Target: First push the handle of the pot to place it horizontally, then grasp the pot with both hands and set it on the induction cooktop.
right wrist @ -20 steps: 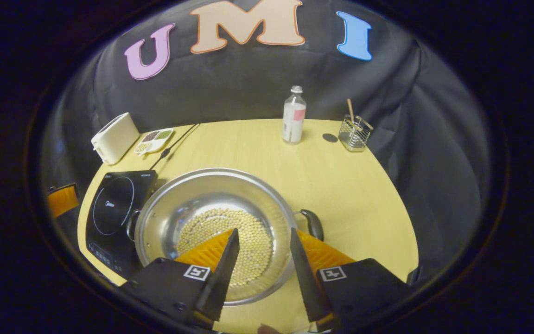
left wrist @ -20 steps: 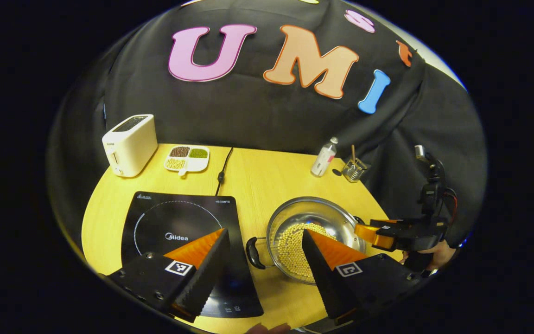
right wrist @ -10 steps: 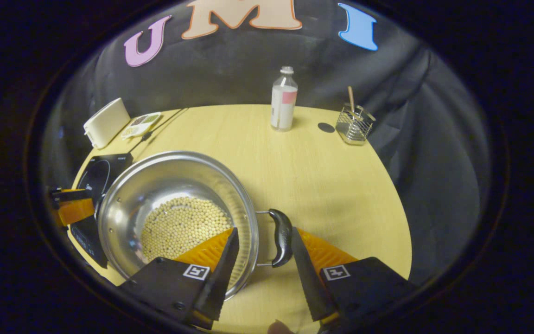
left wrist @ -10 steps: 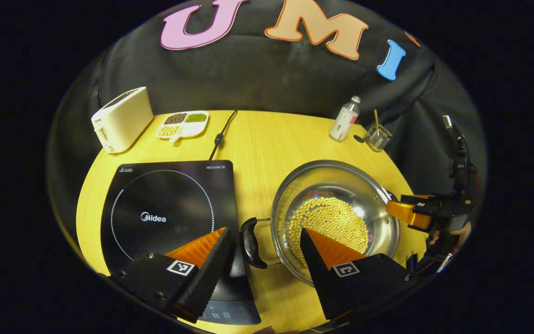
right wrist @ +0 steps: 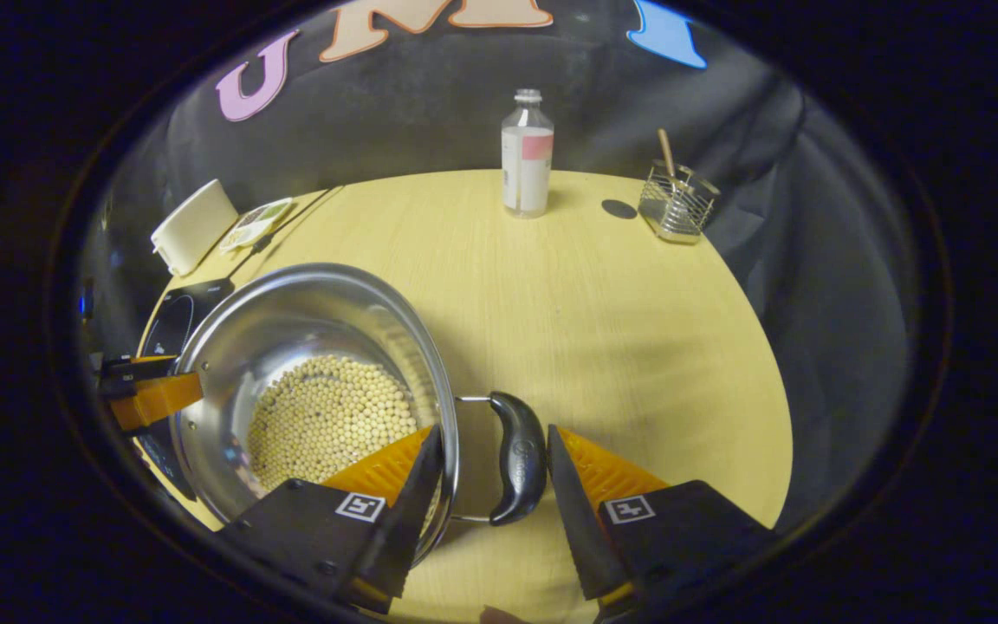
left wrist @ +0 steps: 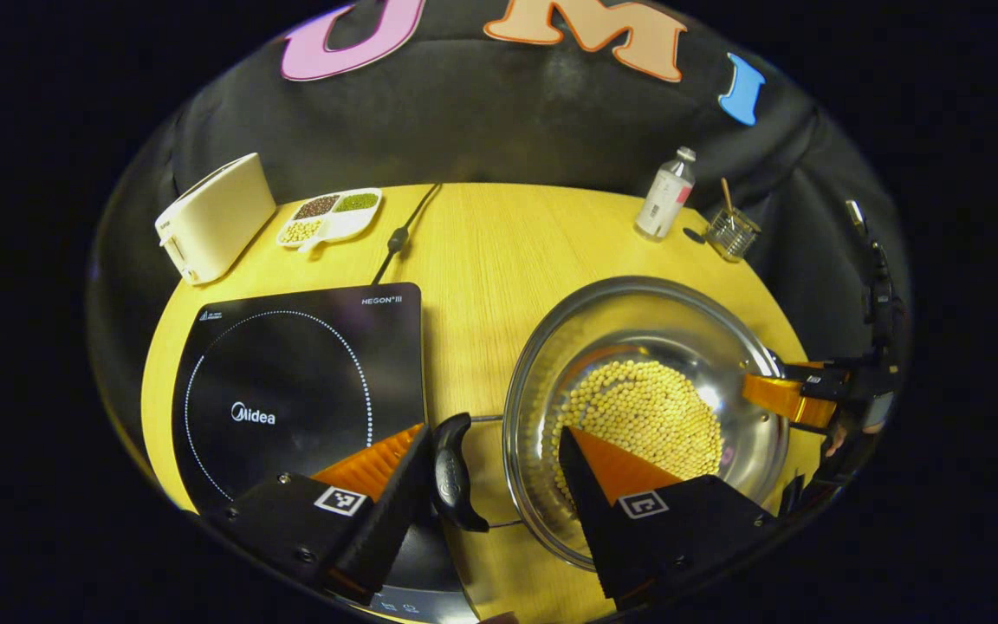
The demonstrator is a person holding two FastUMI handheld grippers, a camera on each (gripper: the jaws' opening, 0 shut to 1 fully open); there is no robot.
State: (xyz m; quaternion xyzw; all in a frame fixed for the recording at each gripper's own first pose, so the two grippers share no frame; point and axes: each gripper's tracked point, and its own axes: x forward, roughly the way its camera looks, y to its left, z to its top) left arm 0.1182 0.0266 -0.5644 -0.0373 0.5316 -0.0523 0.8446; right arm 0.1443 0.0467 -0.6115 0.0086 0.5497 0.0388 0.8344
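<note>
Left gripper view: the left gripper [left wrist: 492,446], jaws apart, straddles the pot's [left wrist: 646,416] left handle [left wrist: 454,472]; the pot sits on the table, just right of the cooktop [left wrist: 291,390]. Right gripper view: the right gripper [right wrist: 492,464], jaws apart, straddles the right handle [right wrist: 516,455]. Handles appear horizontal; clamping, lifting and placing remain.

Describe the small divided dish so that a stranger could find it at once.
Start at the round yellow wooden table and go to its far left, where a cream toaster stands. The white compartment dish lies just right of it, beside the black power cord. It alone holds separate brown, green and pale grains.
</note>
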